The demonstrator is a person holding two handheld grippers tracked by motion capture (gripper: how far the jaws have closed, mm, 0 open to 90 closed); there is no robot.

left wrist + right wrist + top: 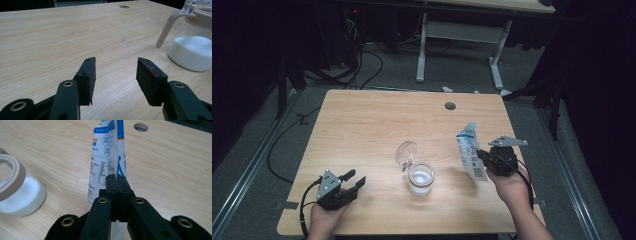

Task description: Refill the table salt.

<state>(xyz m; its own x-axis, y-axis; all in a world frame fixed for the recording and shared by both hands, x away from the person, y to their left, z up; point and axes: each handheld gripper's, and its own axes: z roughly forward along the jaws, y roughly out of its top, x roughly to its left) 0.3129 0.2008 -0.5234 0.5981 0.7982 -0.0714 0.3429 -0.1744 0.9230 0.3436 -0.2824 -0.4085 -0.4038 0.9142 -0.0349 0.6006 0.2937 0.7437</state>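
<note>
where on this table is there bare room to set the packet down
The far half of the table, from the cable hole leftward, is bare, as is the stretch between the left hand-held gripper and the open jar. It is tighter between jar and packet.

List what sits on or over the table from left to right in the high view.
left gripper → open jar lid → jar of white powder → blue-and-white pouch → right gripper

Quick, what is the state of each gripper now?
Left gripper: open, holding nothing.
Right gripper: closed on the white and blue packet.
</note>
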